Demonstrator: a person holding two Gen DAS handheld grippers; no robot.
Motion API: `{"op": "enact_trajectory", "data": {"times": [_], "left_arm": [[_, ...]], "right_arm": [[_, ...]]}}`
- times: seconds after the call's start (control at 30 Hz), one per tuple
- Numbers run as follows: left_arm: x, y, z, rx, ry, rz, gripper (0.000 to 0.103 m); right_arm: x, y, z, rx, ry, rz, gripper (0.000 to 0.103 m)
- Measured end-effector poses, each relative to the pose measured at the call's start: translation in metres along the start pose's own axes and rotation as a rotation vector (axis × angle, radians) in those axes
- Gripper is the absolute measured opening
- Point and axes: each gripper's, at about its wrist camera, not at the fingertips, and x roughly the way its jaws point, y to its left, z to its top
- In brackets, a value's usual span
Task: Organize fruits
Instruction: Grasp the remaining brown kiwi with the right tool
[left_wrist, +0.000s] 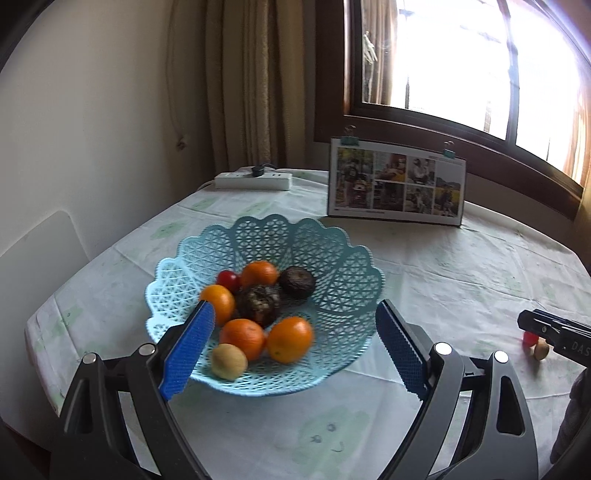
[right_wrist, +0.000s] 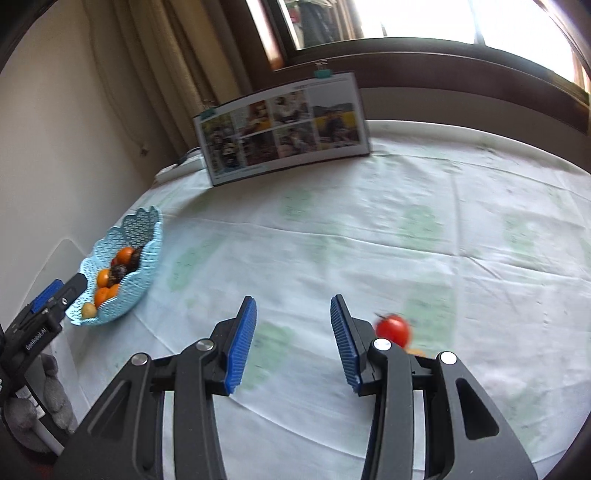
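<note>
A light blue lattice basket (left_wrist: 332, 266) (right_wrist: 147, 229) holds several oranges (left_wrist: 290, 339), two dark brown fruits (left_wrist: 258, 304), a red tomato (left_wrist: 228, 280) and a small tan fruit (left_wrist: 229, 361). My left gripper (left_wrist: 295, 343) hovers open just in front of the basket, nothing between its blue pads. On the cloth to the right lie a red tomato (right_wrist: 393, 329) (left_wrist: 530, 338) and a small tan fruit (left_wrist: 541, 349), which is mostly hidden in the right wrist view. My right gripper (right_wrist: 293, 339) stands open and empty, the tomato just right of its right finger.
A photo calendar (left_wrist: 397, 186) (right_wrist: 284, 127) stands at the back of the table. A white power strip (left_wrist: 253, 180) lies near the curtain. A window is behind. The tablecloth (right_wrist: 406, 229) stretches wide between basket and tomato. A chair back (left_wrist: 40, 240) is at the left.
</note>
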Motion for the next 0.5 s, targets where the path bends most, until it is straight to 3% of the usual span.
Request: {"op": "enact_trajectory", "data": {"times": [0.2,0.27,0.5], "left_arm": [[0.0,-0.026,0.002,0.047,-0.001,-0.034,0.091],[0.0,-0.035,0.002,0.061,-0.001,-0.043,0.096],[0.0,-0.061,0.002,0.109,0.002,-0.069,0.096]], "right_arm": [[-0.013,-0.036,-0.01,0.013,-0.003,-0.07,0.043],[-0.016,-0.043,-0.012,0.012,-0.003,-0.078,0.043],[-0.016,-0.059,-0.024,-0.008,0.034,-0.088,0.043]]}}
